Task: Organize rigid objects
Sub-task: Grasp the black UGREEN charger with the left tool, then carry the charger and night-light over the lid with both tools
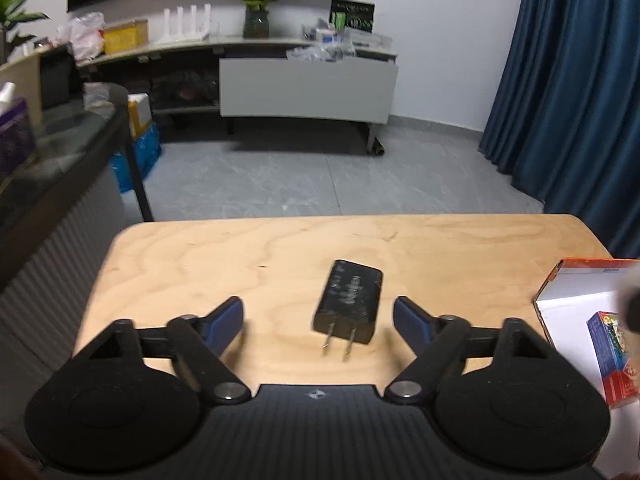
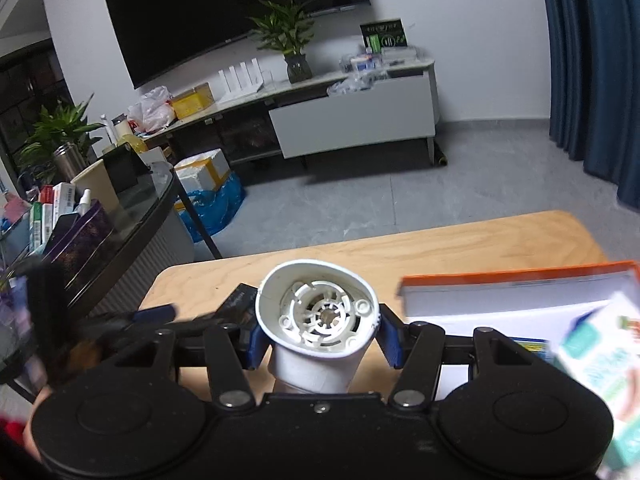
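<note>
Meanwhile, the left gripper gaped around a flat black plug adapter; the right gripper clamped a white plastic cylinder.

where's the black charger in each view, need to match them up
Left wrist: the charger lies flat on the table, centre frame, between the open left gripper fingers, prongs toward the camera.
Right wrist: only a dark corner of the charger shows, left of the white part that the right gripper holds.
Shared landmark: the orange-edged box at right.

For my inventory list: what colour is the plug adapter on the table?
Black, with two metal prongs; the plug adapter shows best in the left wrist view.
</note>
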`<action>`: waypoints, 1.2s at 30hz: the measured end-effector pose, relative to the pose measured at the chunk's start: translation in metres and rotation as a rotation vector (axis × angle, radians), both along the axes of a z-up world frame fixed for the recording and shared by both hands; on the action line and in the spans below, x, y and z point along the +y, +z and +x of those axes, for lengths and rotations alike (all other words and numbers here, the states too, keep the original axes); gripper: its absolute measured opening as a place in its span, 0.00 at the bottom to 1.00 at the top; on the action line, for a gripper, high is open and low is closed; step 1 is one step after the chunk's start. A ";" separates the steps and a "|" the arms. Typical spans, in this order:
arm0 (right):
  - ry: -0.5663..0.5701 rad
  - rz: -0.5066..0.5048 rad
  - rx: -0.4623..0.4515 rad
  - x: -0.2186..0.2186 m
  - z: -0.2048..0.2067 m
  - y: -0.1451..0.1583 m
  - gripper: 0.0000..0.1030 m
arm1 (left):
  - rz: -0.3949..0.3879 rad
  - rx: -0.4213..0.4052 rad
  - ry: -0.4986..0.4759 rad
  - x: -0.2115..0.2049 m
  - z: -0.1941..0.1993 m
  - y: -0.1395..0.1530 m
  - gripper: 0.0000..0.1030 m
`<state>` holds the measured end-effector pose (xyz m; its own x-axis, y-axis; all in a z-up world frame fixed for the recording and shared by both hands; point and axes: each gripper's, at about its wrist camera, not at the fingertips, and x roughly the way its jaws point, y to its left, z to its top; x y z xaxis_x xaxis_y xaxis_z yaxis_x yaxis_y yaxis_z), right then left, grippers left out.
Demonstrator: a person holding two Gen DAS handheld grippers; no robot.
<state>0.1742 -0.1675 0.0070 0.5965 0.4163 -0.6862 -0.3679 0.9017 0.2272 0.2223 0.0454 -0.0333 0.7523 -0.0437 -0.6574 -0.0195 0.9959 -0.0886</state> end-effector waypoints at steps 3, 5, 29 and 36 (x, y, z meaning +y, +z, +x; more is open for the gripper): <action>0.001 -0.002 -0.014 -0.011 -0.008 0.005 0.64 | 0.027 0.018 0.002 -0.002 0.006 -0.006 0.64; 0.006 -0.009 -0.026 -0.015 -0.013 0.008 0.64 | 0.069 0.007 -0.012 -0.007 0.008 -0.007 0.54; -0.190 -0.025 -0.201 -0.157 -0.121 0.087 0.64 | -0.156 -0.102 -0.152 -0.120 -0.173 0.106 0.35; -0.204 -0.050 -0.216 -0.192 -0.158 0.090 0.64 | -0.152 -0.130 -0.195 -0.165 -0.193 0.106 0.35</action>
